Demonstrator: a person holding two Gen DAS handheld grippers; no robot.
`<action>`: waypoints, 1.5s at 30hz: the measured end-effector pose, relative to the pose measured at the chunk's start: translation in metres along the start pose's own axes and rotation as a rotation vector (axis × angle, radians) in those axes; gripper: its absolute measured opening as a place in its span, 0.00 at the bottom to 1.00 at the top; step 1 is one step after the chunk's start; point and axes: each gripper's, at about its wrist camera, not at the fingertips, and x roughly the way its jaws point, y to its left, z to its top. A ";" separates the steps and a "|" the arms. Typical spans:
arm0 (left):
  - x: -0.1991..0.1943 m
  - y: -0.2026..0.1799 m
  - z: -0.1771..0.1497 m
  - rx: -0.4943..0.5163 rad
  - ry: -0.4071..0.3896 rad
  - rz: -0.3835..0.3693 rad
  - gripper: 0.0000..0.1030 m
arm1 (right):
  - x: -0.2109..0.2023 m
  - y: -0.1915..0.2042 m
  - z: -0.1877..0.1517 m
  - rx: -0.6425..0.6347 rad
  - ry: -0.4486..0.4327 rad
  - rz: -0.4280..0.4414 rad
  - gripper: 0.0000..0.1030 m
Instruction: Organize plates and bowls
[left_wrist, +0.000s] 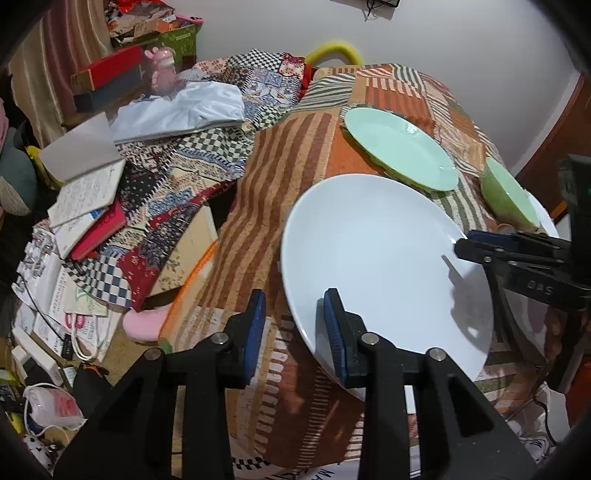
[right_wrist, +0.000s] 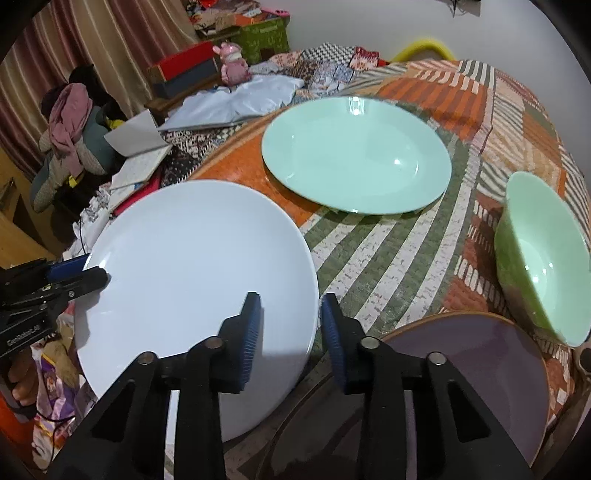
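white plate (left_wrist: 384, 258) rim sits pinched in both left gripper (left_wrist: 293, 332) and right gripper (right_wrist: 290, 336).

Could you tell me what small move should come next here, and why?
Probably lift the white plate a little, keeping it level: the left gripper and right gripper each pinch opposite sides of its rim, and the green plate beyond looks a likely stacking spot.

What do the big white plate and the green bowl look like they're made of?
White plate: probably glazed ceramic or porcelain; smooth, evenly glossy, showing soft reflections. Green bowl: likely glazed ceramic or opaque glass; shiny pale inside with bright highlights. Melamine can't be ruled out.
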 end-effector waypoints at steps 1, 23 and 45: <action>0.000 0.000 0.000 0.000 0.001 -0.003 0.30 | 0.001 0.000 0.000 0.000 0.004 0.001 0.28; -0.004 0.005 -0.011 -0.032 0.008 0.002 0.28 | 0.006 0.007 -0.010 0.026 0.045 0.106 0.29; -0.028 -0.022 -0.003 0.008 -0.049 0.013 0.29 | -0.028 0.000 -0.019 0.067 -0.089 0.058 0.28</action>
